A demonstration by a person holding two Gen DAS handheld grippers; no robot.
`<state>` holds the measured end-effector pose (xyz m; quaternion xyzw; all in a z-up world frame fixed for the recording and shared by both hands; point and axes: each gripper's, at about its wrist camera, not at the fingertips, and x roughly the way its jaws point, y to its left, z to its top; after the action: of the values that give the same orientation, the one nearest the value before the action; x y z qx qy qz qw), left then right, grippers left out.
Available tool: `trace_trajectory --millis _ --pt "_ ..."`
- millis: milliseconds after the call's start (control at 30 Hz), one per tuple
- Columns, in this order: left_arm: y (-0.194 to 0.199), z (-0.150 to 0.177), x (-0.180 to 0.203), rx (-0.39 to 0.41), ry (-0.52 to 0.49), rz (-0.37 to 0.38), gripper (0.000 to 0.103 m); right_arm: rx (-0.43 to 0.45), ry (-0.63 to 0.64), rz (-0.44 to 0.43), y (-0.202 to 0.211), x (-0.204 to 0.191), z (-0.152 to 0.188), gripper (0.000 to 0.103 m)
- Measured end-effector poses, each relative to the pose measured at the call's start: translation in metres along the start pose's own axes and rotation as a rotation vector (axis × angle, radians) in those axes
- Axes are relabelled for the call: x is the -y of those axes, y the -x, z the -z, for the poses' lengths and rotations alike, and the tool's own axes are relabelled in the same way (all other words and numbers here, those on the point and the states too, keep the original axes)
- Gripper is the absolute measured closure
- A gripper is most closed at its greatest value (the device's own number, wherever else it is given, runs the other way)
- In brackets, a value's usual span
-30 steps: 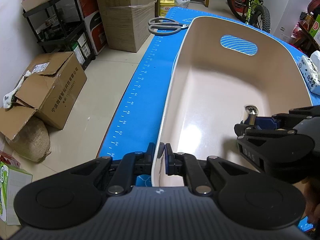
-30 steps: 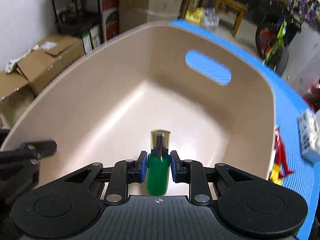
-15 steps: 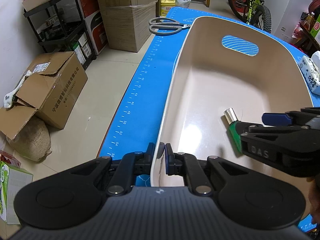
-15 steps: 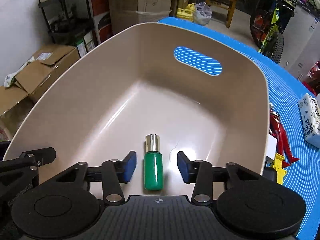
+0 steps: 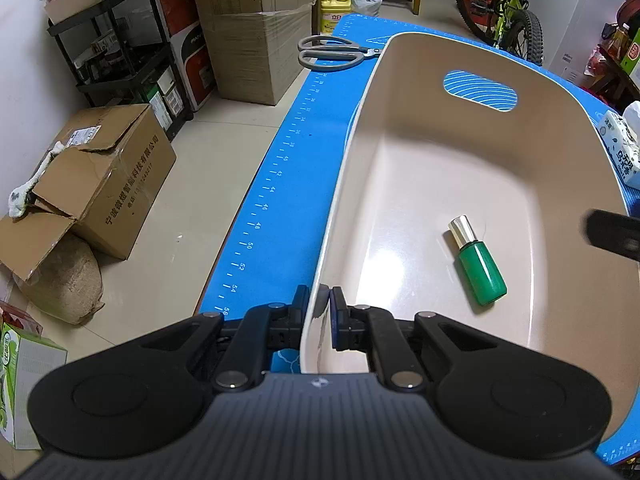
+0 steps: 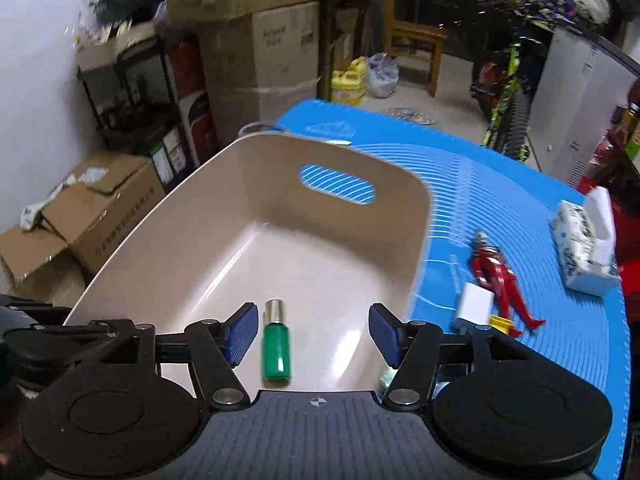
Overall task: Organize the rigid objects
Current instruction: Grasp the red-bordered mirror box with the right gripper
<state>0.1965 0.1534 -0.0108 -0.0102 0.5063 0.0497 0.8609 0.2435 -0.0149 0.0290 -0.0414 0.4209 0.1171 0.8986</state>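
Left wrist view, left to right. The left gripper [image 5: 320, 300] has its jaws closed tight on the near left rim of the beige tub [image 5: 348, 168], one pad outside the wall and one inside. The tub is a smooth, glossy, rounded-corner basin with an oval handle slot cut through its far wall; it stands on the blue mat [image 5: 280, 184] that covers the counter. Scissors [image 5: 332, 54] with grey handles lie on the mat just beyond the tub's far left corner. On the tub floor, toward its near right part, lies a small bottle [image 5: 478, 262]: deep green body, shiny silver cap, resting on its side with the cap toward the far wall. A tissue pack [image 5: 622, 148] lies on the mat beyond the tub's right rim.

Right wrist view, left to right. The bottle [image 6: 276, 346] lies flat on the tub floor [image 6: 320, 260] below the right gripper [image 6: 312, 336], nearer its left pad and touching neither pad. The jaws have just been opening and now stand apart with nothing held. To the right of the tub, on the mat [image 6: 500, 192], lie a white block [image 6: 474, 306], a small yellow piece [image 6: 502, 323] and a red toy figure [image 6: 500, 280], the figure on its back. The tissue pack [image 6: 586, 246] lies farthest right. This view is blurred toward its edges.
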Motion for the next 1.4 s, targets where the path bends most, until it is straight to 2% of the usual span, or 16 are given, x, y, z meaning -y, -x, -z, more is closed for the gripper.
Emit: trace_trajectory --millis 200,367,633,1233,1400 --pt "0.0 0.0 0.0 0.0 0.002 0.001 0.09 -0.001 -0.092 0.04 0.017 0.043 0.023 0.03" --pt "0.0 0.0 0.0 0.0 0.002 0.0 0.09 -0.025 -0.14 0.094 0.018 0.073 0.047 0.028" --pt "0.0 0.0 0.001 -0.001 0.003 0.001 0.09 -0.057 -0.224 0.124 0.014 0.109 0.075 0.028" --pt "0.0 0.0 0.001 -0.001 0.003 0.0 0.09 -0.171 -0.257 0.111 -0.031 0.101 0.107 0.028" --pt "0.0 0.0 0.0 -0.001 0.006 0.002 0.09 -0.19 -0.27 0.115 -0.041 0.099 0.113 0.037"
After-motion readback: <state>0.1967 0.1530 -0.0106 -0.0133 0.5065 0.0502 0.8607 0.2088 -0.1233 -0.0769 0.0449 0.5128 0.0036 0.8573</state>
